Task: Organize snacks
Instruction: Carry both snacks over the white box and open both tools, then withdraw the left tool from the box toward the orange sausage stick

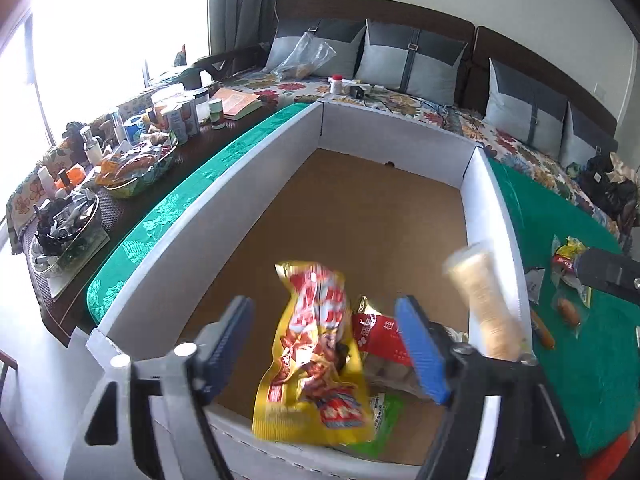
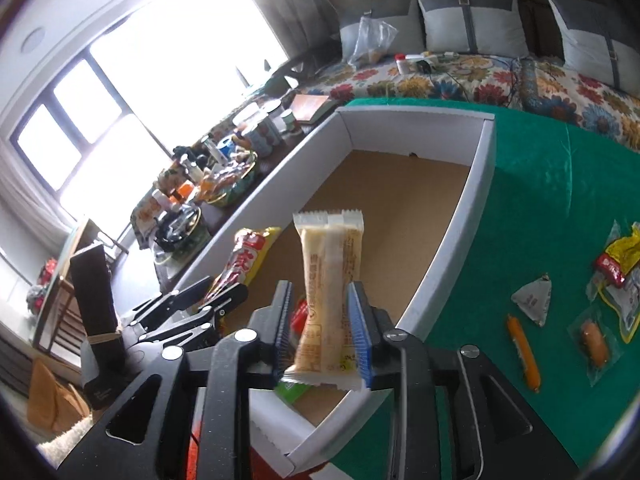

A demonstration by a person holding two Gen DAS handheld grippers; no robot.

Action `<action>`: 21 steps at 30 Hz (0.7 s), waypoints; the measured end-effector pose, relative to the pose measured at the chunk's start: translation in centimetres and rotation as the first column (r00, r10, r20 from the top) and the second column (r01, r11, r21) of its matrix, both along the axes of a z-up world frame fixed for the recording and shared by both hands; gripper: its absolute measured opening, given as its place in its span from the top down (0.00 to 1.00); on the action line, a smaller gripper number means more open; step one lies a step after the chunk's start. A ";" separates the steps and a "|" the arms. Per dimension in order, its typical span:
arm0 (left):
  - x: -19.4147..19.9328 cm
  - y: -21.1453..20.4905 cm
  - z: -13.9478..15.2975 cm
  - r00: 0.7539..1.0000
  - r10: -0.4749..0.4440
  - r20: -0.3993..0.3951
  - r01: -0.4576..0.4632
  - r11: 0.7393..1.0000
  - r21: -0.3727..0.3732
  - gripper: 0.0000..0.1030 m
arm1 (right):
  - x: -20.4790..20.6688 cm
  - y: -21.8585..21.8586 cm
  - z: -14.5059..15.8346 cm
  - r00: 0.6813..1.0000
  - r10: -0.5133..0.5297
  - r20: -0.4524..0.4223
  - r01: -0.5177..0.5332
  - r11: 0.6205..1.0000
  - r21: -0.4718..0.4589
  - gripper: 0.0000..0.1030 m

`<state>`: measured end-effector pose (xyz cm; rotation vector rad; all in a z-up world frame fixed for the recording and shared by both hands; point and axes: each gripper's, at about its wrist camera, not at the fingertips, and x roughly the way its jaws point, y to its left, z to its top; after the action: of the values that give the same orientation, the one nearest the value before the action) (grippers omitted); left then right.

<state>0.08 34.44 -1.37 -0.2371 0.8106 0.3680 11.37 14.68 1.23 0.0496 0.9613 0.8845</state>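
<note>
Glass jars (image 1: 188, 114), tins and dishes of oddments crowd a dark counter (image 1: 120, 216) at far left, below a bright window.

White card box (image 1: 224, 200), brown floor, open top: stands on the green counter (image 2: 532, 184), its long left wall just beside the counter's left edge.

Left gripper (image 1: 322, 304): poised above the near end of the box, fingers (image 1: 420, 352) spread wide and gripping nothing.

Yellow pack (image 1: 316, 352), red-and-white print: hangs between the left fingers, clear of both pads, blurred, above the box floor. In the right wrist view it shows over the box's left wall, beside the left gripper.

Red pack (image 1: 380, 336): lies in the near end of the box, partly under the yellow pack.

Green pack (image 1: 384, 420): also in the box, at the near wall, mostly covered.

Pale bar (image 2: 330, 292), clear wrapper with crimped ends: upright between the fingers of the right gripper (image 2: 322, 320), over the near right part of the box. It lies against the right pad; a gap shows at the left pad, so the fingers stand parted and are not clamping it.

Loose snacks on the green counter, right of the box, well apart from it:
- orange sausage (image 2: 524, 352), bare stick;
- grey triangle pack (image 2: 534, 298);
- short sausage (image 2: 596, 342) in clear wrap;
- yellow-red pack (image 2: 618, 256), at the far right edge.

Sofa (image 2: 440, 80) behind, floral cover, grey cushions.
</note>
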 end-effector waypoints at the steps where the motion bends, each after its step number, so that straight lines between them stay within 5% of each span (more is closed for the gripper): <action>1: -0.4 -0.2 0.1 1.000 0.012 0.018 -0.012 1.000 0.013 0.06 | -0.3 -0.7 -0.2 1.000 -0.005 0.008 0.005 1.000 0.006 0.47; 5: -0.9 -1.7 1.2 0.999 0.016 0.051 -0.016 1.000 0.013 0.04 | -0.9 -4.7 -0.9 0.995 -0.043 0.092 0.047 0.998 -0.039 0.38; 10: -0.5 -7.0 3.5 0.991 -0.077 0.108 0.079 0.997 -0.015 0.04 | -0.5 -13.8 -4.5 0.950 -0.193 0.244 0.238 0.956 -0.173 0.30; 16: 0.7 -19.1 3.4 0.933 -0.342 0.107 0.346 0.938 -0.016 0.02 | 0.8 -28.7 -10.9 0.862 -0.413 0.295 0.499 0.798 -0.339 0.30; 21: 2.8 -28.9 -2.5 0.861 -0.508 -0.025 0.508 0.861 -0.004 0.02 | 0.8 -38.1 -12.3 0.745 -0.582 0.326 0.666 0.661 -0.345 0.30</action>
<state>2.88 5.53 -3.85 -0.0085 0.8640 -0.1291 12.18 -23.45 -11.10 -0.0889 0.8581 0.0019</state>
